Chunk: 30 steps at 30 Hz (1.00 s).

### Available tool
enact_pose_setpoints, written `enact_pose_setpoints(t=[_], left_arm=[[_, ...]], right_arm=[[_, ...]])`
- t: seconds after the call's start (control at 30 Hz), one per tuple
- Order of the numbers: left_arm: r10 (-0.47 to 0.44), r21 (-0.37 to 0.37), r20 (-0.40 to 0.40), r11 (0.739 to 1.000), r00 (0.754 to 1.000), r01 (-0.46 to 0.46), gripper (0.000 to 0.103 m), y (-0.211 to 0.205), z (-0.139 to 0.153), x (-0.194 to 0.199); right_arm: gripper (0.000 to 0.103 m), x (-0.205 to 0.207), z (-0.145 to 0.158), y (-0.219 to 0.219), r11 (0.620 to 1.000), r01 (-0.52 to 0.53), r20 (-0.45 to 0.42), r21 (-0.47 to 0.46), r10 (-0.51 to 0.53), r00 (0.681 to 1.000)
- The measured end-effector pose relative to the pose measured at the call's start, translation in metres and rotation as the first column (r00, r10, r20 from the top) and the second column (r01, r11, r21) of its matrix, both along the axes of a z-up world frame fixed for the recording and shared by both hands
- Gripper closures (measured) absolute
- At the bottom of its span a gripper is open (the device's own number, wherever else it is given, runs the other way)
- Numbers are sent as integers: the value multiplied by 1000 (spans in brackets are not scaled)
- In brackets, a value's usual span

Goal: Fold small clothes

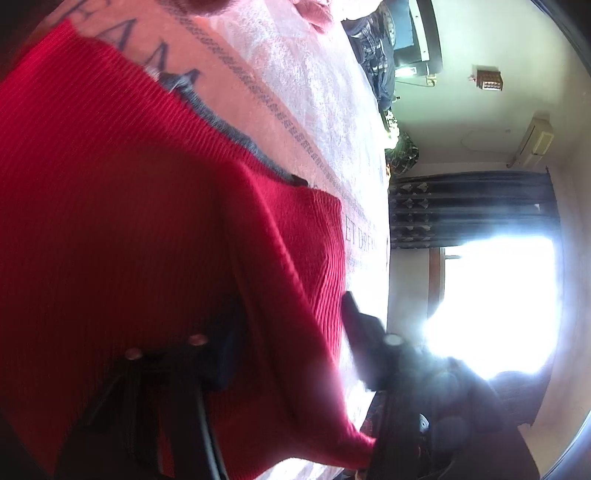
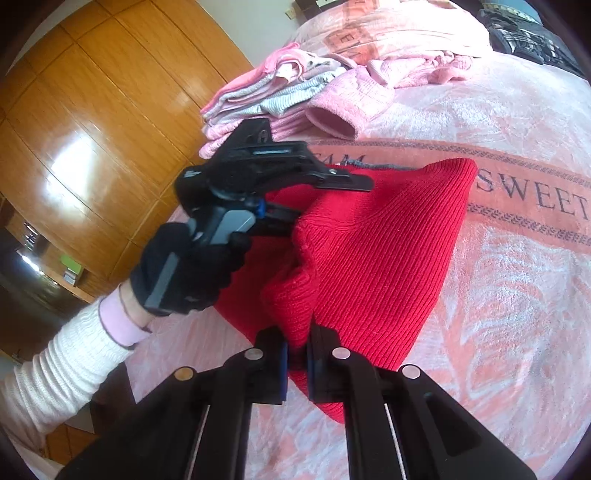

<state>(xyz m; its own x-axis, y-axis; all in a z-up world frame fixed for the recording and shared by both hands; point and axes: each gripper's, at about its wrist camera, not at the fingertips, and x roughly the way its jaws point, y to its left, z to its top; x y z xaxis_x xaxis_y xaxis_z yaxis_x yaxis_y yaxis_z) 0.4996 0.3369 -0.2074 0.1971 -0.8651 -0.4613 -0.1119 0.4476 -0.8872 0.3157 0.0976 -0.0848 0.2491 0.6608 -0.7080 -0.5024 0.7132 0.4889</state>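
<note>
A red ribbed knit garment [image 2: 373,254] with a grey edge [image 1: 221,122] lies partly lifted on the pink blanket [image 2: 517,295] with lettering. My right gripper [image 2: 297,350] is shut on a bunched fold at the garment's near edge. In the right wrist view a gloved hand [image 2: 184,273] holds my left gripper [image 2: 330,202] at the garment's left side. Its fingers stand apart, one above the cloth and one below. In the left wrist view the red garment [image 1: 110,221] fills most of the picture and drapes between the two fingers of the left gripper [image 1: 291,332].
A stack of folded pink and grey clothes [image 2: 266,99] sits at the far side of the bed, with a pink heap [image 2: 406,62] beside it and dark clothes [image 2: 528,33] at the far corner. A wooden wardrobe [image 2: 92,110] stands left. A bright window [image 1: 491,306] and dark curtain [image 1: 469,210] face the bed.
</note>
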Motion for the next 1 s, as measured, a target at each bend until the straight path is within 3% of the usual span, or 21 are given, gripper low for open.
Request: enact_pose_setpoints(t=[0.1, 0.3, 0.53, 0.83, 1.0], left_arm=[[-8, 12, 15, 1000, 1000, 8, 90, -4, -3, 8], [27, -22, 142, 999, 990, -24, 92, 10, 20, 1], [34, 33, 254, 998, 967, -44, 92, 56, 60, -9], [81, 96, 316, 989, 945, -117, 92, 124, 81, -27], [110, 124, 296, 981, 949, -152, 92, 163, 67, -37]], right_arm=[[96, -1, 3, 7, 1000, -5, 7, 0, 5, 1000], [96, -3, 9, 26, 999, -26, 17, 33, 25, 1000], [96, -2, 13, 74, 993, -86, 18, 83, 85, 996], [96, -1, 10, 147, 980, -167, 16, 111, 167, 986], [96, -2, -4, 184, 977, -200, -3, 72, 201, 980]])
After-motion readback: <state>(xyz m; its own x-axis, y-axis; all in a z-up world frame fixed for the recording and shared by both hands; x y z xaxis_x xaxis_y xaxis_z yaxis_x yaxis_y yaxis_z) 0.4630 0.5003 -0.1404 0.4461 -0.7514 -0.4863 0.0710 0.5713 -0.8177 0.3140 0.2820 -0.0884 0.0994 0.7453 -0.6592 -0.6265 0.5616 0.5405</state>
